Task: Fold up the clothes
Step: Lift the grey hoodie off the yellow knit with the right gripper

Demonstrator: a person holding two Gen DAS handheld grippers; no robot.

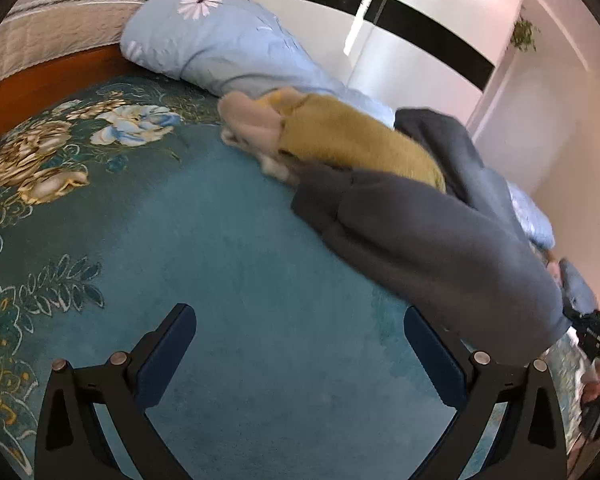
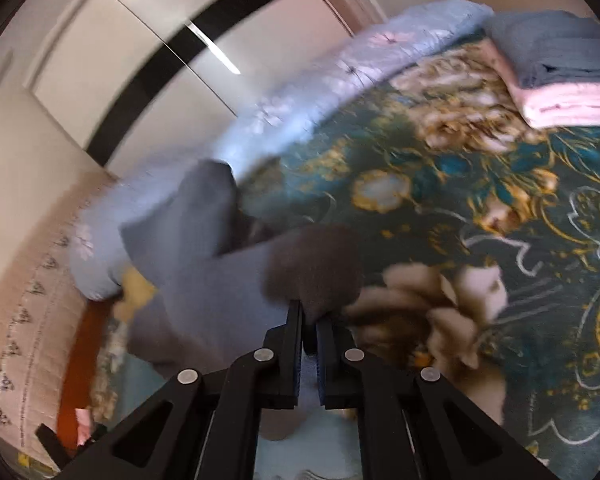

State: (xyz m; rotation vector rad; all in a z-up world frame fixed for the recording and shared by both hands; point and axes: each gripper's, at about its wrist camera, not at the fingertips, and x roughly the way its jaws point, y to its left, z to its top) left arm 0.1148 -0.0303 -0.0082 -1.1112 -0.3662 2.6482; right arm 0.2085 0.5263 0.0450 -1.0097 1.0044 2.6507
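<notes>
While left tongs (image 1: 300,344) gape, right tongs (image 2: 309,320) pinch soft grey garment (image 2: 220,280).

No readable text, label, brand, number or sign shows in either wrist view.

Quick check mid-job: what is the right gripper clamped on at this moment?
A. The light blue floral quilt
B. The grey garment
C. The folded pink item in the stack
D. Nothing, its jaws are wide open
B: in the right wrist view the right gripper has its jaws closed together on a bunched edge of the grey garment, while the folded pink and blue stack sits apart at the far side of the bed.
</notes>
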